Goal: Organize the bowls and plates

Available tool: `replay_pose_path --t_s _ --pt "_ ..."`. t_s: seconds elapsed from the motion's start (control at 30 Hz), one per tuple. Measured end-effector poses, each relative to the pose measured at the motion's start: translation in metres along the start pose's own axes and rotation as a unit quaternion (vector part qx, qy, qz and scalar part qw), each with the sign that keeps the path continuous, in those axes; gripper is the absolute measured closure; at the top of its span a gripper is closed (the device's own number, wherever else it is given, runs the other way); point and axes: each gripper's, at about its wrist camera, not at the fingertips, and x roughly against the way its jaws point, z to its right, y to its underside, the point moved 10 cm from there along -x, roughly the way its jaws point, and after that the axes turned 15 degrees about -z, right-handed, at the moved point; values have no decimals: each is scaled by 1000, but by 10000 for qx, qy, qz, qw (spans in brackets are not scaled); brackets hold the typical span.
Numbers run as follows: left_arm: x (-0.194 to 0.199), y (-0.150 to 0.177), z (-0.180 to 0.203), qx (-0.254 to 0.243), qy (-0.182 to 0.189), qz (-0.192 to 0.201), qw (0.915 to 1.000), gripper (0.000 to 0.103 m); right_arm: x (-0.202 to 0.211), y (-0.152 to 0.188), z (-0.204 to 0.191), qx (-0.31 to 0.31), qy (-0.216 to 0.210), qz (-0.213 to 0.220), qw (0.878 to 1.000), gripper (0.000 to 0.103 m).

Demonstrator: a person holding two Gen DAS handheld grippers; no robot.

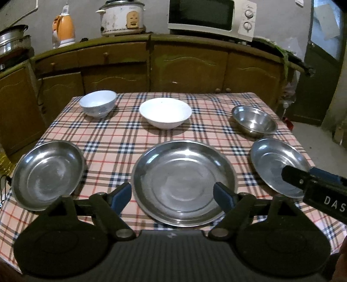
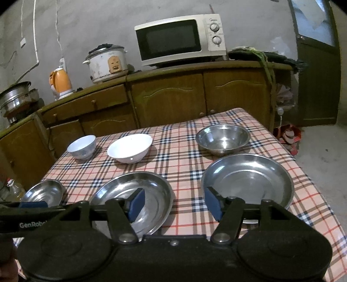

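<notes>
On the checked tablecloth three steel plates lie in a near row: a left plate, a large middle plate and a right plate. Behind them stand a small white-and-blue bowl, a wide white bowl and a steel bowl. My left gripper hangs open above the near rim of the middle plate, holding nothing. My right gripper is open and empty too, between the middle plate and the right plate. Its body reaches over the right plate's near rim in the left wrist view.
A brown cabinet runs behind the table, carrying a microwave, a rice cooker and an orange kettle. Steel pots sit at the far left. A door stands at the right, and a bottle by the table's left edge.
</notes>
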Motion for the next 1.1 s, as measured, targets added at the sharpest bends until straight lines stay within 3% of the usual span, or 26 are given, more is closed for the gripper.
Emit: replay_pose_path --t_s 0.47,0.7,1.1 --pt "-6 -9 54 -371 266 -140 9989 18 18 19 58 -664 292 -148 9973 24" --pt "-6 -16 83 -624 365 2 9974 16 23 22 88 -861 426 -115 9953 24" --pt "-26 -31 98 -704 336 90 9969 15 9 -4 122 -546 649 54 9964 22"
